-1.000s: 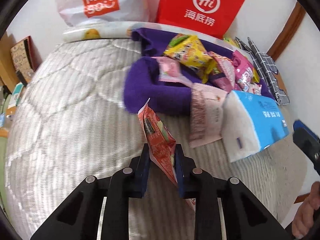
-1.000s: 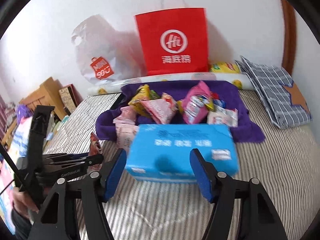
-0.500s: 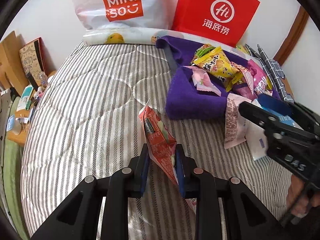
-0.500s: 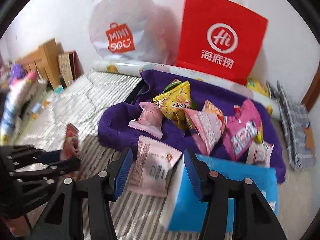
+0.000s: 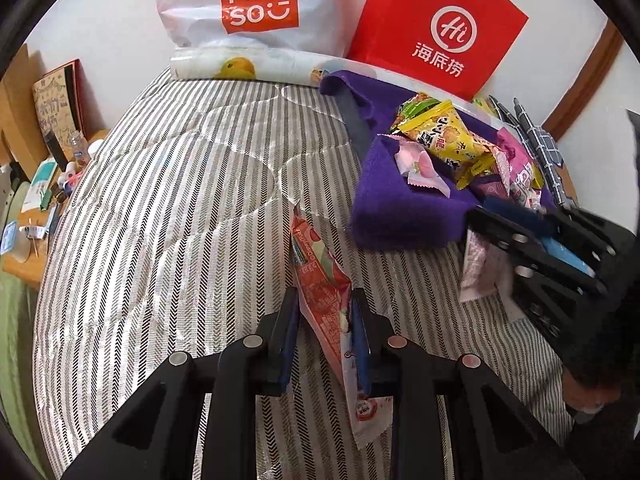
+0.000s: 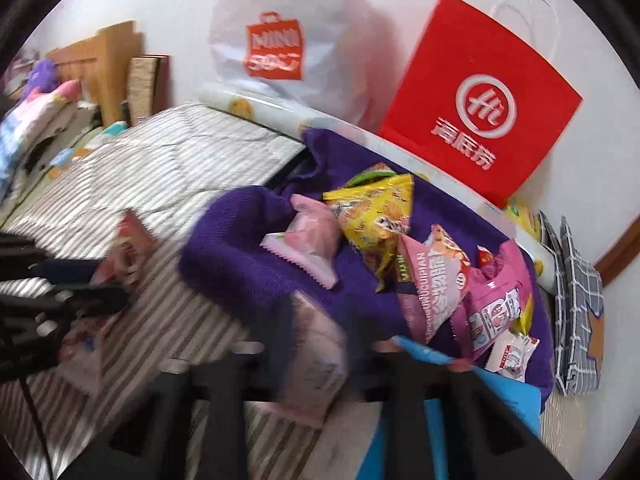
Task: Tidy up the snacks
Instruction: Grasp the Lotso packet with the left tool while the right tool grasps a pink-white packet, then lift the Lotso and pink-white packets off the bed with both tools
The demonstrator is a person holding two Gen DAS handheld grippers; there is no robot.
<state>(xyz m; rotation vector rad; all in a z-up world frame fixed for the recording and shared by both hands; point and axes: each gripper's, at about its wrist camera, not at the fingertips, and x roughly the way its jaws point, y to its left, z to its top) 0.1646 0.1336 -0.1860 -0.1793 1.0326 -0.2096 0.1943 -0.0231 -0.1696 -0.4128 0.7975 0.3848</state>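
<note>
The left tool is clamping a long red snack packet above the striped bed, the packet running upright between its fingers. The right tool is straddling a pale pink packet at the near edge of the purple towel; blur is hiding whether it is gripping, so its state cannot be told. The other snacks, a yellow bag among them, are lying piled on the towel, right of the red packet.

Right tongs and pale pink packet between them motion-blurred, grip unreadable.
</note>
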